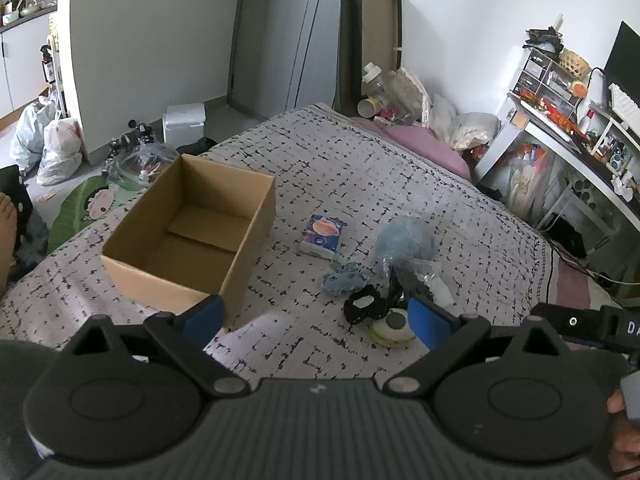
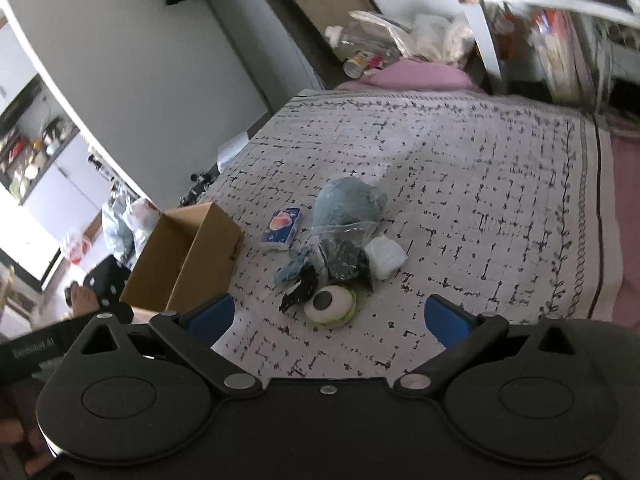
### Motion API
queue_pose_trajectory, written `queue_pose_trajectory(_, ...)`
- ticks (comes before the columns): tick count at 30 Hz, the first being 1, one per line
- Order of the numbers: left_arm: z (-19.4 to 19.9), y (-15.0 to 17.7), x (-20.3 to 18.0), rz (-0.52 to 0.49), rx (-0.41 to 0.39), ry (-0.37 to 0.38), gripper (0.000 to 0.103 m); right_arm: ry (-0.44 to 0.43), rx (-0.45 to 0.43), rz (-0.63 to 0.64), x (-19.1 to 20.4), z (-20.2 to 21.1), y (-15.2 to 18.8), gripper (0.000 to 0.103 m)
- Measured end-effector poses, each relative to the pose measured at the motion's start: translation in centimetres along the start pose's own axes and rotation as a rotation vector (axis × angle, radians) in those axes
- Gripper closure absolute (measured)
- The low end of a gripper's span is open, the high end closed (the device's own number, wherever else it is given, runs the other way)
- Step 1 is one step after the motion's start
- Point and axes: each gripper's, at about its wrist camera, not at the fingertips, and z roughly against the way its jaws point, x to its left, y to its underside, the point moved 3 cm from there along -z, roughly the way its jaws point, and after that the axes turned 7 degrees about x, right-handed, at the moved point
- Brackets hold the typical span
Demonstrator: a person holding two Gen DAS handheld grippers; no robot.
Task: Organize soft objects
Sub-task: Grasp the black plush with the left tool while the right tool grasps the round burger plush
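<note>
An open, empty cardboard box (image 1: 188, 236) (image 2: 180, 260) sits on the patterned bedspread (image 1: 360, 168) (image 2: 460, 168). Right of it lies a pile of soft things: a blue plush ball (image 1: 406, 240) (image 2: 348, 200) in clear plastic, a small blue knitted toy (image 1: 344, 278) (image 2: 292, 270), a black scrunchie (image 1: 362, 308), a green-and-white eyeball plush (image 1: 394, 326) (image 2: 330, 306), a white folded cloth (image 2: 384, 258) and a tissue pack (image 1: 322, 236) (image 2: 282, 228). My left gripper (image 1: 316, 316) is open above the bed, near the box and the pile. My right gripper (image 2: 328, 318) is open, just short of the eyeball plush.
A pink pillow (image 1: 424, 144) and bags lie at the head of the bed. A cluttered white desk (image 1: 560, 128) stands to the right. Plastic bags (image 1: 52, 144) and a white bin (image 1: 184, 120) are on the floor at left. A bare foot (image 2: 82, 300) shows beside the bed.
</note>
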Motion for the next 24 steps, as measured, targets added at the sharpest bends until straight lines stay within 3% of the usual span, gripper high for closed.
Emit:
queue_pose_trajectory(8,-3.6,-1.0,-0.8,0.026,0.057,0.025,0.018,-0.046,0.063,-0.132,-1.3,-3.8,-1.3,0.011)
queue_pose_trajectory(24,-11.5,-2.1,-1.7,0.114,0.226,0.074,0.041,-0.117,0.199,-0.317,-3.5,-11.3,-1.7,0.042)
